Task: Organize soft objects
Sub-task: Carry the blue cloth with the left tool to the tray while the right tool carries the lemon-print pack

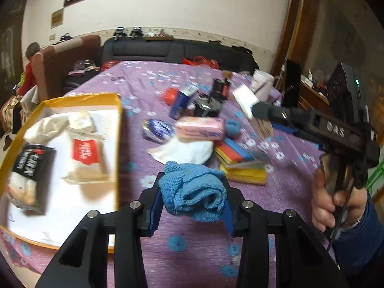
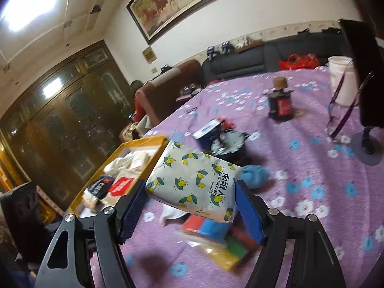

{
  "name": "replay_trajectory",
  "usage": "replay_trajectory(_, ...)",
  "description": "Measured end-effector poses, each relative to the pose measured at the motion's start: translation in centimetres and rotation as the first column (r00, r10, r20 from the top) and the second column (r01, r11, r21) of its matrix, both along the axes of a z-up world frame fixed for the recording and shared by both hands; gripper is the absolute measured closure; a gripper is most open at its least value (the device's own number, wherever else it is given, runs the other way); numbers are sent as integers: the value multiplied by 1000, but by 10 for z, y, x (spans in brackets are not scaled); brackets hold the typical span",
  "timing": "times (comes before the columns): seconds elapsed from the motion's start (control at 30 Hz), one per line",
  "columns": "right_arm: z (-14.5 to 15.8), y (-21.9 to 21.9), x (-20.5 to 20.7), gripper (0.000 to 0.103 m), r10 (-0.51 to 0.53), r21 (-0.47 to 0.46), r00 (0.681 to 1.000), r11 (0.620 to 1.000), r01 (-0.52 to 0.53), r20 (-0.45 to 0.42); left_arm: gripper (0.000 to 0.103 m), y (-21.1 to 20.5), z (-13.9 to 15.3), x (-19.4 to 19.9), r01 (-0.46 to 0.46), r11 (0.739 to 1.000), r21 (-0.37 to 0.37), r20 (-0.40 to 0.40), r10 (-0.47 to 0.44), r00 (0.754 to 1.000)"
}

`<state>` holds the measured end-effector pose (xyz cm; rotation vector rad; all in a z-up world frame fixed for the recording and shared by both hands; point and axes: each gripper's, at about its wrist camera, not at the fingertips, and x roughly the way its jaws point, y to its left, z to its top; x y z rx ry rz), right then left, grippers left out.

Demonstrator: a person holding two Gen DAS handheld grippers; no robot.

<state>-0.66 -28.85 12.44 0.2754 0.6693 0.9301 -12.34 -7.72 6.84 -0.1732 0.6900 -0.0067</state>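
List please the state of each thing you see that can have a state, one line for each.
Left tool: shut on blue cloth.
Blue cloth: bunched, lifted off the bedspread.
Right tool: shut on tissue pack.
Tissue pack: sealed, tilted, held up.
Yellow box: open, soft packs inside.
Pink pack: lying flat on the bedspread.

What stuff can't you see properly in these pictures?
- Left wrist view: the packets in the yellow tray are motion-blurred; their print is unreadable.
- Left wrist view: the blue towel hides the left gripper pads.
- Right wrist view: the lemon-print tissue pack covers the colourful sponges, also blurred.
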Motion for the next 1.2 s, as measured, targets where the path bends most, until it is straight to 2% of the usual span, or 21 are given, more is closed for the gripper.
replay_trajectory(0.17,16,23,-14,25,69,0,997,998,-70,-34,63,27,7,-9,-65,998,-18,24,66,998)
replay_trajectory(0.27,31,44,-21,24,112,5,993,994,-112,-19,63,47,7,-12,-111,993,-25,29,112,993)
replay_trajectory(0.43,43,97,-29,24,186,21,982,982,-185,-32,62,81,1,-20,-197,980,-28,19,197,980)
replay_trajectory(0.57,46,148,-33,24,241,-2,970,970,-242,-30,62,106,-7,-25,-255,966,-33,2,256,967)
replay_trajectory(0.9,24,261,-19,24,306,-107,947,943,-316,-102,62,141,-30,-26,-334,942,-26,-37,333,942)
replay_trajectory(1.03,7,285,-10,24,289,-170,950,937,-306,-116,62,145,-34,-24,-340,940,-16,-45,339,940)
replay_trajectory(1.2,8,297,-7,24,272,-231,961,932,-277,-56,62,146,-35,-24,-339,941,-5,-41,338,940)
